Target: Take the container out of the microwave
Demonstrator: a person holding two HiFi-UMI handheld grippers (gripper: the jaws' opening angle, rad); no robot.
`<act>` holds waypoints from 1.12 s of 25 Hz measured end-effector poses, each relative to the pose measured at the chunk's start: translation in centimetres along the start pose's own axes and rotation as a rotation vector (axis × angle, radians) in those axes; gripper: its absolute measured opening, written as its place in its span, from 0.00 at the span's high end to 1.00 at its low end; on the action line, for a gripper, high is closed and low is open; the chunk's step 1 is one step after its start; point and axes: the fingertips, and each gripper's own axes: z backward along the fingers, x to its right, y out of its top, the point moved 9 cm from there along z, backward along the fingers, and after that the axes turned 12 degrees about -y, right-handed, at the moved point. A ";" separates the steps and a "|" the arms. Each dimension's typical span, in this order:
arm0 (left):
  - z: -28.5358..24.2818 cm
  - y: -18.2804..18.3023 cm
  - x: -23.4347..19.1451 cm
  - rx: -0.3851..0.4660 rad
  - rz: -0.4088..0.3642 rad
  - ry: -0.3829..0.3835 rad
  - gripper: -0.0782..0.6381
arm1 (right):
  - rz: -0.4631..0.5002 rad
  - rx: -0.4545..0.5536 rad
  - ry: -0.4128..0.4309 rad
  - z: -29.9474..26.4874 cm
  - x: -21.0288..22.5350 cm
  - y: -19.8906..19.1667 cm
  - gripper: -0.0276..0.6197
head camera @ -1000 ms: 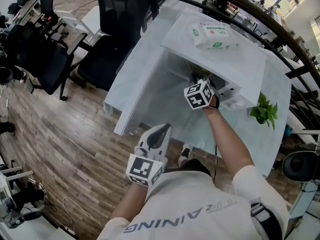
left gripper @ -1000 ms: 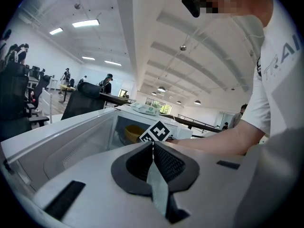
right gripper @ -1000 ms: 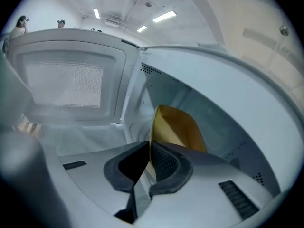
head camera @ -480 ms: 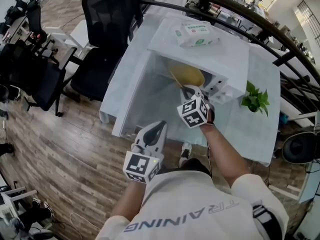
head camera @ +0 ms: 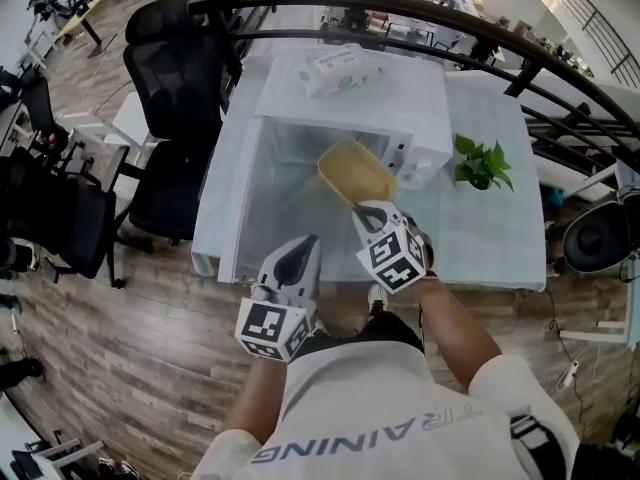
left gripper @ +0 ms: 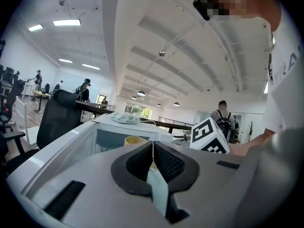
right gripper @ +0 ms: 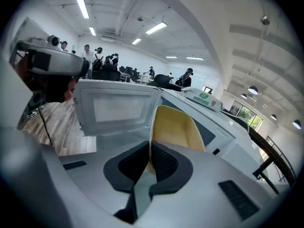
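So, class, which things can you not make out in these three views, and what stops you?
- Print on the wipes pack: too small in every view.
- Pot of the plant: head view, leaves cover it.
- Body of the yellow container: left gripper view shows only its rim behind the left gripper.
- Buttons on the microwave: head view, too small.
- Microwave's inside: right gripper view, the container in the right gripper mostly blocks it.

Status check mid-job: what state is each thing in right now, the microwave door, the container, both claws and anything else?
microwave door: open, swung wide.
container: held by its rim, in the air in front of the microwave, looks empty.
right claw: shut on the container's rim.
left claw: shut, empty.
wipes pack: lying on top of the microwave.
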 end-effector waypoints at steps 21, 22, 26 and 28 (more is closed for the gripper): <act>-0.9 1.2 1.6 -0.017 -0.059 -0.203 0.84 | -0.063 -0.054 -0.198 13.4 1.8 -1.7 0.91; -0.8 1.2 1.6 -0.018 -0.059 -0.202 0.84 | -0.063 -0.052 -0.198 13.4 1.8 -1.6 0.91; -0.5 1.2 1.4 -0.022 -0.053 -0.195 0.84 | -0.069 -0.046 -0.185 13.2 1.4 -1.3 0.91; -0.3 1.1 1.3 -0.023 -0.050 -0.192 0.84 | -0.066 -0.045 -0.177 13.1 1.2 -1.0 0.91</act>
